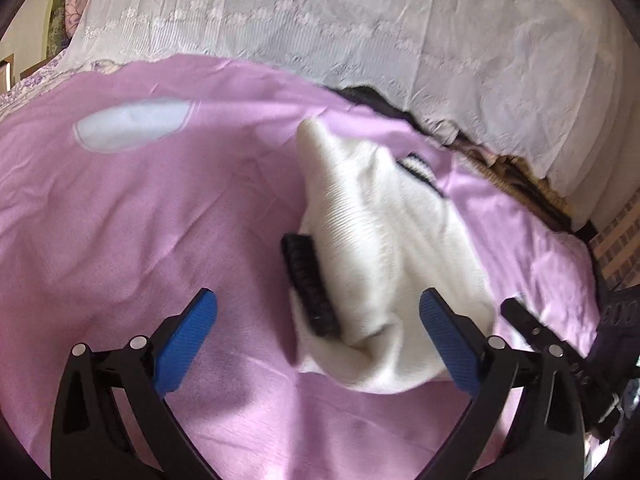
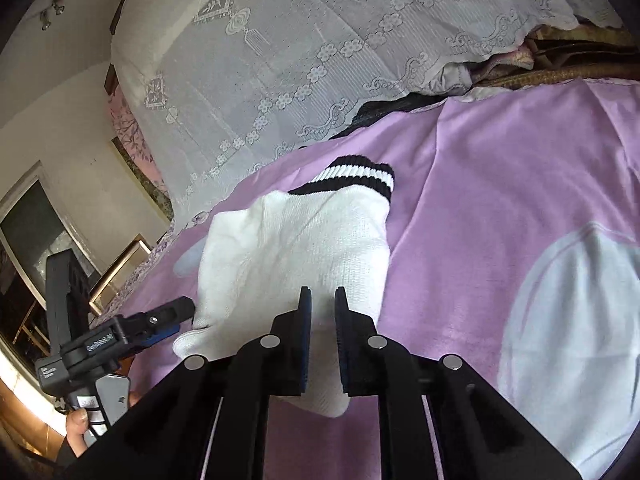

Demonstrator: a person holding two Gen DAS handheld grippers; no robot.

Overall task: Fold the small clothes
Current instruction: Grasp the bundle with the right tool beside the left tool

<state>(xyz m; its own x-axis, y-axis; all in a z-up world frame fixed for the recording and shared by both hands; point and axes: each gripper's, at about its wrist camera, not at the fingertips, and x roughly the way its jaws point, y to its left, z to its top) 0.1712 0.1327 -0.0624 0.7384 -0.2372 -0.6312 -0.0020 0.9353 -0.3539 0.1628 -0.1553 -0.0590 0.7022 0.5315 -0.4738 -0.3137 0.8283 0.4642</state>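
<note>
A white sock (image 1: 380,232) with black-striped cuffs lies bunched and folded on the purple sheet (image 1: 160,220). My left gripper (image 1: 318,296) hovers open over its near end. One blue pad is on each side, and neither touches the fabric. A black band (image 1: 308,280) of the sock lies between them. In the right wrist view the striped cuff (image 2: 352,176) points away from me. My right gripper (image 2: 323,292) is shut on the near white fabric of the sock (image 2: 288,248), which bulges out below the pads. The left gripper (image 2: 180,308) shows at the sock's left edge.
A white lace cover (image 1: 360,20) drapes the raised area behind the sheet. Dark and brown clothes (image 1: 512,176) are tucked at its lower edge. The sheet has pale oval prints (image 1: 132,124). A person's hand (image 2: 78,420) holds the left gripper's handle.
</note>
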